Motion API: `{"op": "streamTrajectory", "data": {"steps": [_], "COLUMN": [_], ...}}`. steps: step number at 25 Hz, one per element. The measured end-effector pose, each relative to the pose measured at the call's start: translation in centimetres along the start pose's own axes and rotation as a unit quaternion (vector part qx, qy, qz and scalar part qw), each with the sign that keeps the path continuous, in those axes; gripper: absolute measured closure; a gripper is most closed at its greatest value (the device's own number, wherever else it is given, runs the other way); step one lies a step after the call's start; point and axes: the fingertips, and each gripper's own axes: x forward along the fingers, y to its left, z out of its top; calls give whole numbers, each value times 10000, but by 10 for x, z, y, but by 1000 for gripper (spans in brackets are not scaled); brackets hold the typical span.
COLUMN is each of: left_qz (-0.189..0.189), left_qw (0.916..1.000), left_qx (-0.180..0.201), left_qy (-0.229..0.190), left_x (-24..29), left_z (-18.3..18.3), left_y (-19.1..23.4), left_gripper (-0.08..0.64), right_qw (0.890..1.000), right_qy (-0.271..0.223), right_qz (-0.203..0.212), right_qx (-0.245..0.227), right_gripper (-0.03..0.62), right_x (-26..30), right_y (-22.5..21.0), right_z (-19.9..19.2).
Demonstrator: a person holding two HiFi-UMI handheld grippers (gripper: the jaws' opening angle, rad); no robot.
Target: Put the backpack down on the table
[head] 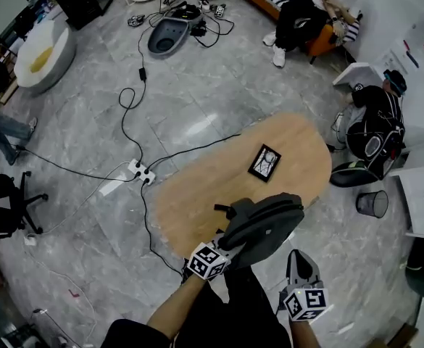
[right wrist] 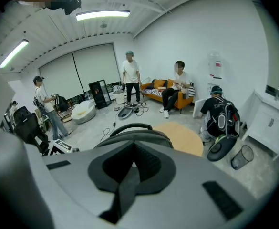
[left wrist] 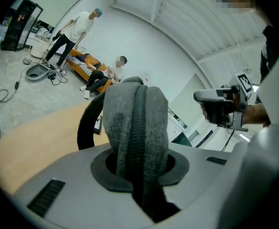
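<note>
Backpack (head: 266,227) looked soft and floppy; your left gripper (left wrist: 139,168) pinched its zippered fabric edge, a fair hold, while your right gripper (right wrist: 129,168) was pressed together, empty.

Long ceiling strip lights (right wrist: 102,14) light the room brightly and evenly from overhead. They glow white in the right gripper view, and the polished grey floor (head: 197,127) throws back a pale sheen in the head view, where shadows stay soft and faint. All three views bow outward like a fisheye, with straight lines curving and the corners falling into black vignette. Far things stay fairly sharp, while the backpack (left wrist: 135,128) fabric close to the left gripper view's lens looks soft and grainy
</note>
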Motion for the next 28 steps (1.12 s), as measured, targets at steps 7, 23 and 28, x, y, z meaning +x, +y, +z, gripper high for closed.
{"op": "streamTrajectory", "data": {"steps": [7,23,28], "left_qz": [733,1698,1711], "left_qw": [9967,9719,9636], "left_qx": [-206,-1605,-2049], "left_qy": [-294,-272,-161], "left_x": [-27,-56,-57], "left_z": [-16,-48,-55], "left_y": [58,163,183], "left_gripper": [466,441,421], "right_qw": [9981,9923,9916], "right_qy": [126,540,554], "right_qz": [530,993,1052], "right_qx": [-280,-498,-513], "right_gripper": [581,581,581], "right_x": [25,55,58], "right_y": [44,57,63], "right_z": [-1,-8,-8]}}
